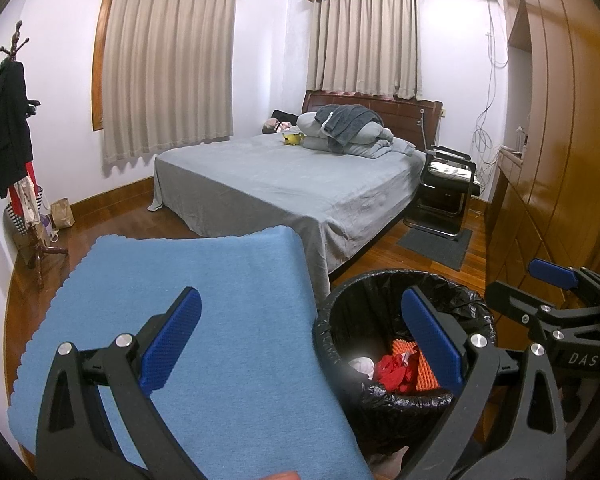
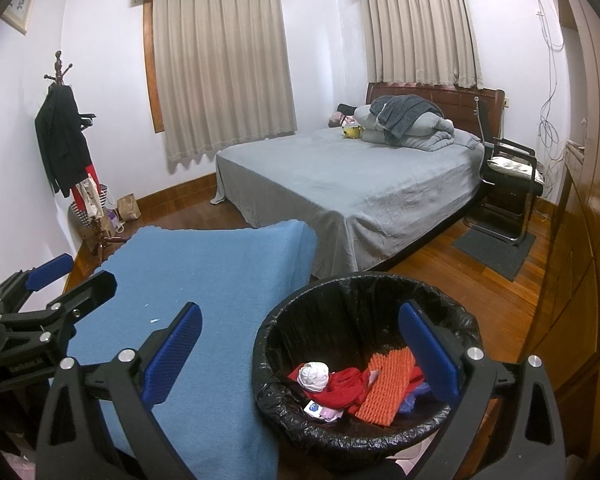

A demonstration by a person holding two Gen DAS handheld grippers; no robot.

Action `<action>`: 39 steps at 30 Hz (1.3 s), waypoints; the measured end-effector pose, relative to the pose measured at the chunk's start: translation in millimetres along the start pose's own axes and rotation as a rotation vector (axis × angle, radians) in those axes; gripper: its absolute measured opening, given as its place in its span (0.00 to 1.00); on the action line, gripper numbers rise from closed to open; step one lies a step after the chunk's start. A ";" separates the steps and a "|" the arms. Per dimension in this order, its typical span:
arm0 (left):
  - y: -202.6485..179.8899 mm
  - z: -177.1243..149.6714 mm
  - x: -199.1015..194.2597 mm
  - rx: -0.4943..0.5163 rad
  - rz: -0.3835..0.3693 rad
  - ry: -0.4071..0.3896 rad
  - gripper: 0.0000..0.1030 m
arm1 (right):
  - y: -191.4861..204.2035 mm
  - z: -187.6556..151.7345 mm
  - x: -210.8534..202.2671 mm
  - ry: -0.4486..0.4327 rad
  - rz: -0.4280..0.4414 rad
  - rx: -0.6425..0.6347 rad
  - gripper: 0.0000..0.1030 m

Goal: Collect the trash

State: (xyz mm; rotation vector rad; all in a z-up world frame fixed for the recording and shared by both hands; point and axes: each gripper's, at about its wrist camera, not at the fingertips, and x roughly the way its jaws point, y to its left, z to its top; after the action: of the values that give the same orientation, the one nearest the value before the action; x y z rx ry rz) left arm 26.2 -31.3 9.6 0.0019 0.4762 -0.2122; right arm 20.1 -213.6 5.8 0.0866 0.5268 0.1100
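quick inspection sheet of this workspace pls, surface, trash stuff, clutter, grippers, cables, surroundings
surface: blue cloth covers the near surface; only a tiny pale speck shows on it
job's things: black-lined trash bin stands right of the cloth, holding a white crumpled ball, red wrapper, orange foam mesh and small scraps
clutter: paper bag and bags on the floor by the coat rack
grippers: left gripper open, empty; right gripper open, empty, over the bin
cables: loose white wires hang down the far right wall
surroundings: bed with folded bedding, chair, curtained windows, wooden wardrobe at right
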 end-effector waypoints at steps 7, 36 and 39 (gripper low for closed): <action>0.2 0.4 -0.2 0.000 0.000 0.001 0.95 | 1.1 0.7 0.4 0.002 0.000 0.000 0.94; 3.0 1.9 -1.6 0.002 0.000 0.002 0.95 | 2.9 2.2 -0.2 0.003 0.000 -0.001 0.94; 2.0 2.2 -1.0 0.001 0.000 0.003 0.95 | 3.0 2.5 -0.3 0.003 0.000 0.000 0.94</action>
State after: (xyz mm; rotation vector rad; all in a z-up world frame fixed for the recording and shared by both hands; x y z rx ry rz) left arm 26.7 -29.2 12.0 0.0033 0.4790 -0.2128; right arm 20.8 -210.8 8.4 0.0862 0.5303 0.1104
